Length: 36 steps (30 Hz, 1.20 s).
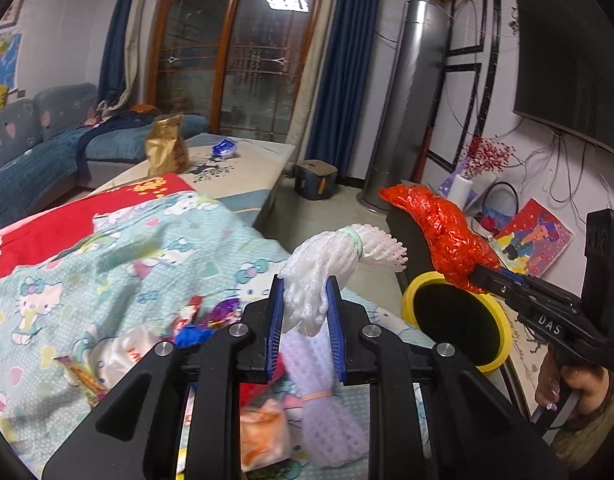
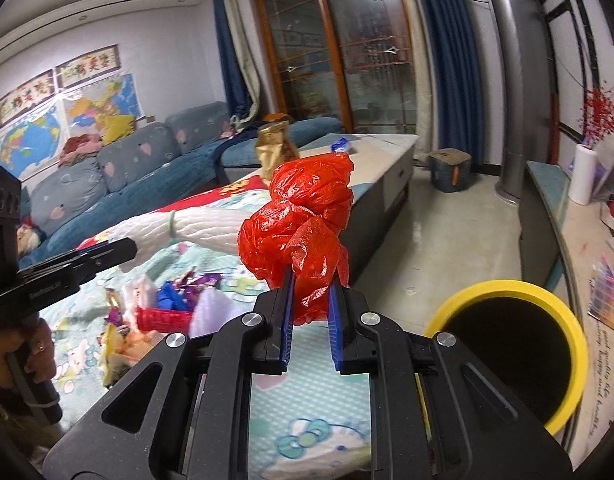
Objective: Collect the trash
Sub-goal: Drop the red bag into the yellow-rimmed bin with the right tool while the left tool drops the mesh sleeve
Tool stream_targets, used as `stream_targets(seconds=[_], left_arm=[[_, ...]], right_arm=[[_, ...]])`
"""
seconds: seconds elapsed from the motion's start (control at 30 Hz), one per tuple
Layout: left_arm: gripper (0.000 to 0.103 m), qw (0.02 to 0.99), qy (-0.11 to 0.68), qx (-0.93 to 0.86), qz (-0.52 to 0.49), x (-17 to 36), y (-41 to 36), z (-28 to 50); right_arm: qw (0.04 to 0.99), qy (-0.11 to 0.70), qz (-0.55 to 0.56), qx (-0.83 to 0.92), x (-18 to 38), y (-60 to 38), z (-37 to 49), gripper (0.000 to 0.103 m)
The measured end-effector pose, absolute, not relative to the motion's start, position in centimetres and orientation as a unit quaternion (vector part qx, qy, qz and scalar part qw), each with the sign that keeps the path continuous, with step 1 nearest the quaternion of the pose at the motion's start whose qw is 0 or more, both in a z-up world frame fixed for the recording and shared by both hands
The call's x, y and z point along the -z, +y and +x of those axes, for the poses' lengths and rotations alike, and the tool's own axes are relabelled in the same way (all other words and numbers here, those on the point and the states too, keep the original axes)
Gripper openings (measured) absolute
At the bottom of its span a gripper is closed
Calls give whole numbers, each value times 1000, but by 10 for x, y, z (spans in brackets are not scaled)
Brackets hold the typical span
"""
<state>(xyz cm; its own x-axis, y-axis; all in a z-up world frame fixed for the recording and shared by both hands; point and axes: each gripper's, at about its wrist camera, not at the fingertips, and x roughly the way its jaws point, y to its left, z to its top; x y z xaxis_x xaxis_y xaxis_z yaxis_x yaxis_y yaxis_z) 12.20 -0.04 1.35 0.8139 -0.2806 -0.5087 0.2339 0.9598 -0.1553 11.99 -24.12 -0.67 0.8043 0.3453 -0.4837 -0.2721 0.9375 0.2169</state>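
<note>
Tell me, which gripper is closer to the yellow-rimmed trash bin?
Right. The right gripper, clamping the crumpled red plastic bag, sits right at the yellow-rimmed trash bin. The left gripper, holding white foam netting, is over the bedspread beside it.

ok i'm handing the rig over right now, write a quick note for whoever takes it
Left gripper: shut on the white foam net, held above the cloth.
Right gripper: shut on the red plastic bag, held up near the yellow-rimmed bin.
Bin stands on the floor beside the cloth-covered table, mouth open.
Done: both pieces picked up. Neither is in the bin yet.
Left: drop both in the bin, then clear the wrapper pile and the second foam net from the cloth.
</note>
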Motion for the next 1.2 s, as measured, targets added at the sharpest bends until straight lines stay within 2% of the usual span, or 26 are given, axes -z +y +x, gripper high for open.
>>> stream_targets(seconds=[0.8, 1.2], left_arm=[[20, 926, 303, 227, 3, 5, -121, 134], [20, 913, 323, 244, 41, 24, -180, 145]], right_arm=[[952, 288, 106, -17, 26, -359, 110, 10], [934, 334, 123, 31, 55, -398, 115, 10]])
